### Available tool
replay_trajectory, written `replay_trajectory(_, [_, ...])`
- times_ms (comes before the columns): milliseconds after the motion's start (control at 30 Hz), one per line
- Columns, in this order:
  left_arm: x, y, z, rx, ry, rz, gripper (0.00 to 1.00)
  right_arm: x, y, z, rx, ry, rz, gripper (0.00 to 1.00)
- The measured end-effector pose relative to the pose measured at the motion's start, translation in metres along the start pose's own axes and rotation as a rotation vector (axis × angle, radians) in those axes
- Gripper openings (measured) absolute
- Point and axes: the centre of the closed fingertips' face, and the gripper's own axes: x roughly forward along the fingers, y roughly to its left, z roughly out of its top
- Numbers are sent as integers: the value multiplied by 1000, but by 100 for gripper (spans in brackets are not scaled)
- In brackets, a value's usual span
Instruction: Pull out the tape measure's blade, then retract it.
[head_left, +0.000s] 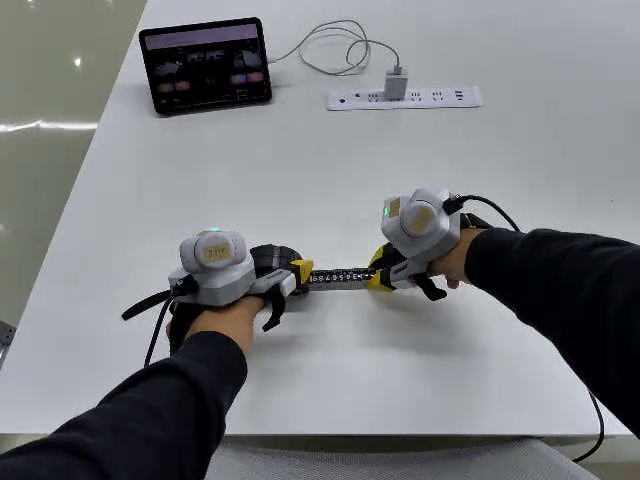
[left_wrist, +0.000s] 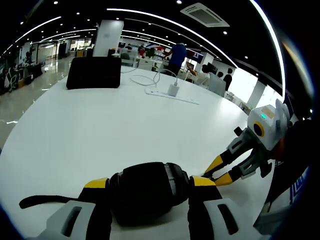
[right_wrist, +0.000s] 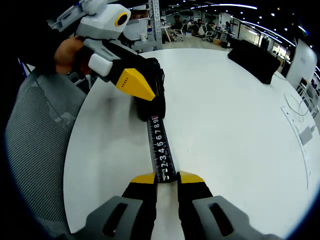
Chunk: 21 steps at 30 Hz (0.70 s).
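On the white table (head_left: 330, 150), the left gripper (left_wrist: 149, 184) clamps its 2 jaws around the black tape measure case (left_wrist: 145, 197). The right gripper (right_wrist: 166, 178), its jaws narrow, pinches the tip of the blade (right_wrist: 160, 145). The right gripper view makes the printed numbers readable. In the head view the short blade lies flat, running left to right.

The gap between the jaws of the left gripper (left_wrist: 150, 182) is taken up by the black tape measure case (left_wrist: 145, 192). From the case the short blade (right_wrist: 159, 147) lies flat to the jaws of the right gripper (right_wrist: 167, 178), barring the strip of desk (head_left: 400, 180) between the two pairs. Ahead of both pairs of jaws the white desk lies open and wide, and the tablet (head_left: 206, 65), the power strip (head_left: 404, 98), its charger (head_left: 396, 82) and the looped cable (head_left: 335, 45) stand well away at the far side.
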Motion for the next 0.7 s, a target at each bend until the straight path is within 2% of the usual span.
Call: replay_trajectory(700, [-6,-4,1,-6,-6,-8,57,5,1,9,7,-13,-9,11])
